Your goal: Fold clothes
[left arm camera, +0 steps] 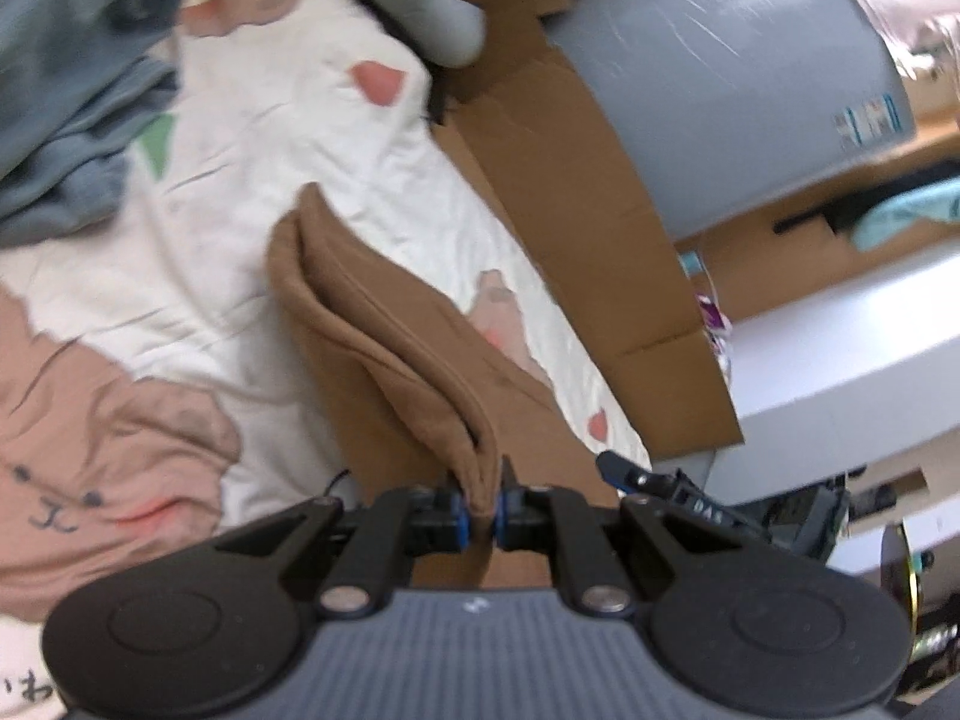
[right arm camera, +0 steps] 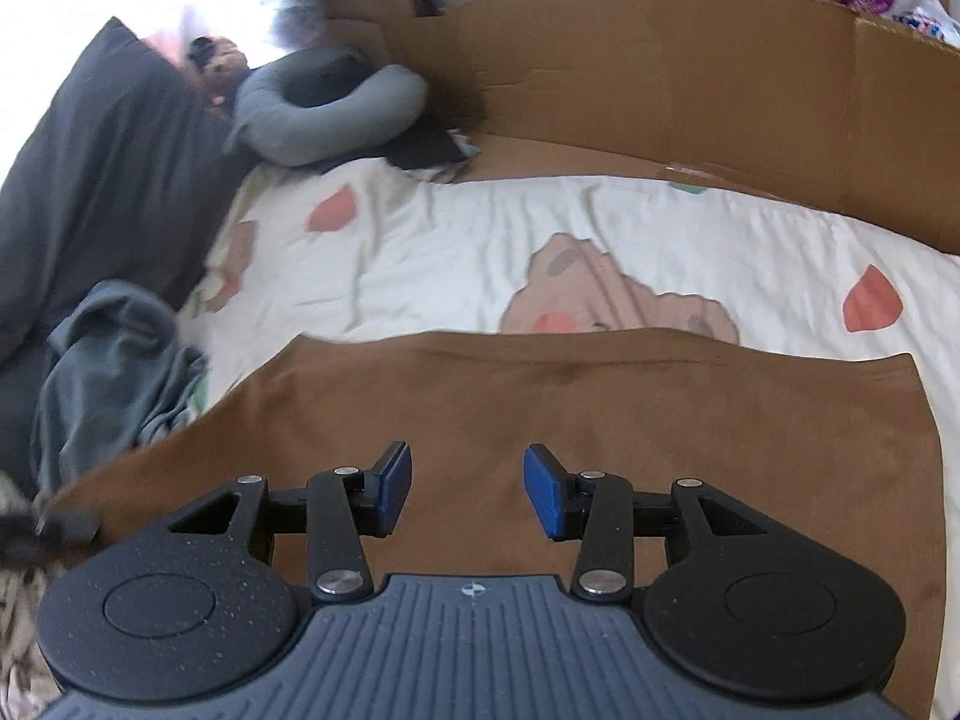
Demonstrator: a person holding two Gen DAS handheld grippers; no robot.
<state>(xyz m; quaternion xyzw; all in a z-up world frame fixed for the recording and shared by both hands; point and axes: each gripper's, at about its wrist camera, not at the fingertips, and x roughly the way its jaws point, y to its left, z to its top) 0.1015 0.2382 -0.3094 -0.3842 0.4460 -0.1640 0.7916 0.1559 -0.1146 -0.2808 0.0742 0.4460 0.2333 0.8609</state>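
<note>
1. Two grippers are in view, both over a bed with a white printed sheet [right arm camera: 468, 252].
2. Left gripper [left arm camera: 480, 516]: jaws clenched on a bunched fold of the brown garment [left arm camera: 384, 360]. The cloth rises from the sheet to the blue pads and hangs pinched between them.
3. Right gripper [right arm camera: 468, 492]: jaws released and standing apart, nothing between the pads. The brown garment [right arm camera: 600, 420] lies spread flat on the sheet directly beneath and ahead of them; whether the pads touch it cannot be told.
4. Right gripper's tip also shows at the lower right of the left wrist view [left arm camera: 624, 471], beside the garment's edge.
5. Blue-grey clothing [right arm camera: 114, 372] lies crumpled to the left of the garment, its edge just beside the brown cloth.
6. Cardboard panels [right arm camera: 660, 72] stand along the far side of the bed.
</note>
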